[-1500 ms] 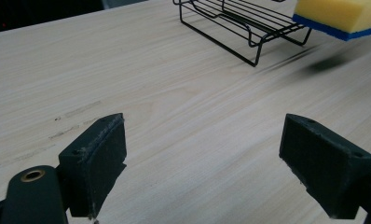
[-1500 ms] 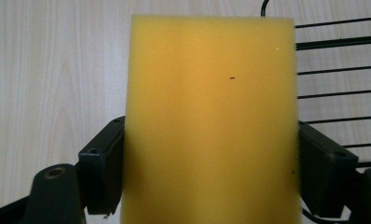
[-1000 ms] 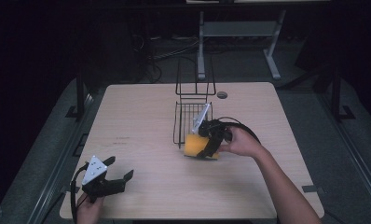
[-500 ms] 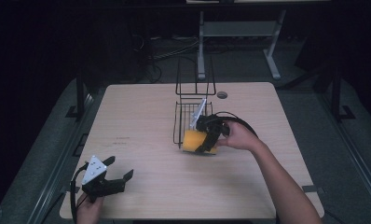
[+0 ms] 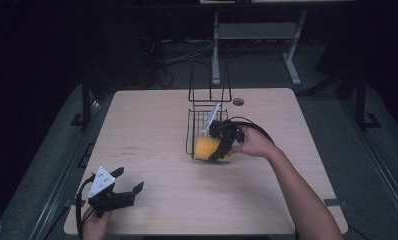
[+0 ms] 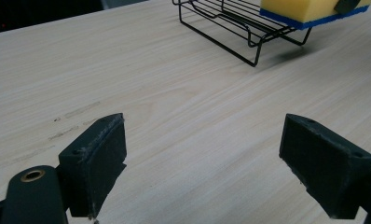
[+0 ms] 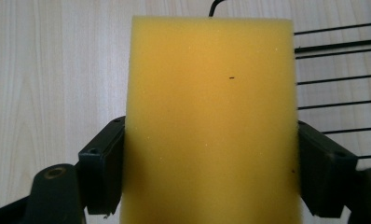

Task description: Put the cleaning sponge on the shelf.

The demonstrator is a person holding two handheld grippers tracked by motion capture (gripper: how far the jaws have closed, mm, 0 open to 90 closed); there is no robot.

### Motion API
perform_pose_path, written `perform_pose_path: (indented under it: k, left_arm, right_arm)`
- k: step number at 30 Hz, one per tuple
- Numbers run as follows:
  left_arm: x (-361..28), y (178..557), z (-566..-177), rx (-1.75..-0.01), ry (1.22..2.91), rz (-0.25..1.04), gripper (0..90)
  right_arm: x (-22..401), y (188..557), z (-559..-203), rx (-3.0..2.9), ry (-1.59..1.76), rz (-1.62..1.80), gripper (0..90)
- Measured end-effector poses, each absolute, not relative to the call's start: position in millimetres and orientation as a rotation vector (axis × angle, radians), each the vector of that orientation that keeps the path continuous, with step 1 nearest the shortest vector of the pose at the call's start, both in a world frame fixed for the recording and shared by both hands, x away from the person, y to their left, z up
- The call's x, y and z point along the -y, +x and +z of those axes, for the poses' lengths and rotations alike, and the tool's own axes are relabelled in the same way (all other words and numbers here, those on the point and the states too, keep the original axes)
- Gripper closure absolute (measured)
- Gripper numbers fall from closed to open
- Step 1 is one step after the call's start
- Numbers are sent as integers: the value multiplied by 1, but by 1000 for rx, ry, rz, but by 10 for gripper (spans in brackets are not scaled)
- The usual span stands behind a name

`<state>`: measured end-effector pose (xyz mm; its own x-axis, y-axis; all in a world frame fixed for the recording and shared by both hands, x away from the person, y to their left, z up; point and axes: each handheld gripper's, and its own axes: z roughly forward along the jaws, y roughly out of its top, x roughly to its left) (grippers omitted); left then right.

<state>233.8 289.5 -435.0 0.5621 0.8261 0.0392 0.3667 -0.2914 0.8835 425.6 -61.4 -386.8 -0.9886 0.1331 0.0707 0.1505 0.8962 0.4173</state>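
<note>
A yellow sponge (image 5: 203, 148) with a blue underside hangs tilted over the near edge of a black wire rack (image 5: 199, 120) at the table's middle. My right gripper (image 5: 215, 150) is shut on it from the right side. In the right gripper view the sponge (image 7: 211, 93) sits squeezed between both pads, with the rack's wires (image 7: 337, 74) behind it. My left gripper (image 5: 128, 179) rests low at the table's near left corner, open and holding nothing. Its view shows the open left gripper (image 6: 202, 158) over bare wood, the rack (image 6: 225, 23) and the sponge (image 6: 305, 9) far off.
The rack has a tall upright wire back (image 5: 209, 82) on its far side. A small round grommet (image 5: 238, 101) sits in the table (image 5: 152, 130) behind it. A black cable (image 5: 259, 131) loops from the right gripper. Metal table legs stand in the dark beyond.
My right gripper has carried the sponge a little left and farther over the rack's near edge. The left gripper has stayed where it was.
</note>
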Motion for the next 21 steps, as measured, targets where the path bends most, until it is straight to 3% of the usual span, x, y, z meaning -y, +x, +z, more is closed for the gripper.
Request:
perform_pose_path:
  k: [21]
  left_arm:
    - [-291,235,-435,-968,1878,628,141]
  right_arm:
    - [45,453,-384,3018,-225,-625,219]
